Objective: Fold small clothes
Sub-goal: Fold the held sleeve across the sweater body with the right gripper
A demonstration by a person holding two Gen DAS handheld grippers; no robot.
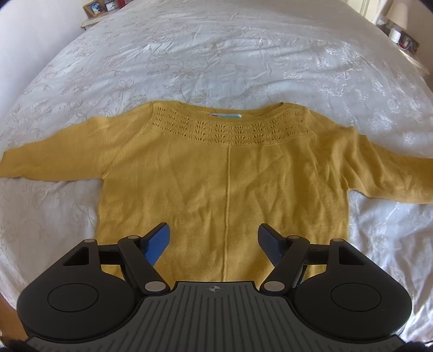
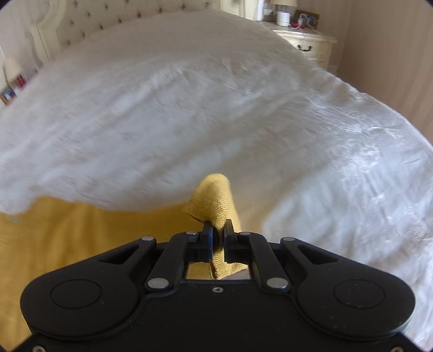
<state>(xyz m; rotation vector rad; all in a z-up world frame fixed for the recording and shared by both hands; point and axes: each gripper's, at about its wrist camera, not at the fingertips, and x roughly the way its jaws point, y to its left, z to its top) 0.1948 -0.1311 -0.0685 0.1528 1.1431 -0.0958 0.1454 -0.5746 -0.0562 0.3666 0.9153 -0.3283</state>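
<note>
A mustard-yellow knit sweater [image 1: 224, 173] lies flat on the white bedspread [image 1: 216, 54], neckline away from me, both sleeves spread out to the sides. My left gripper [image 1: 213, 238] is open and empty, hovering above the sweater's lower body near the centre seam, blue pads [image 1: 159, 242] wide apart. In the right wrist view, my right gripper [image 2: 218, 230] is shut on a fold of the yellow sweater [image 2: 213, 200], lifted off the bed; which part of the sweater it holds I cannot tell. The rest of the sweater [image 2: 67, 238] spreads to the left.
The white floral bedspread [image 2: 216, 108] fills both views. A cream nightstand [image 2: 305, 40] with small items stands at the far right, beside a tufted headboard [image 2: 121, 19]. A lamp [image 1: 397, 16] and framed photos [image 1: 94, 6] sit at the far edges.
</note>
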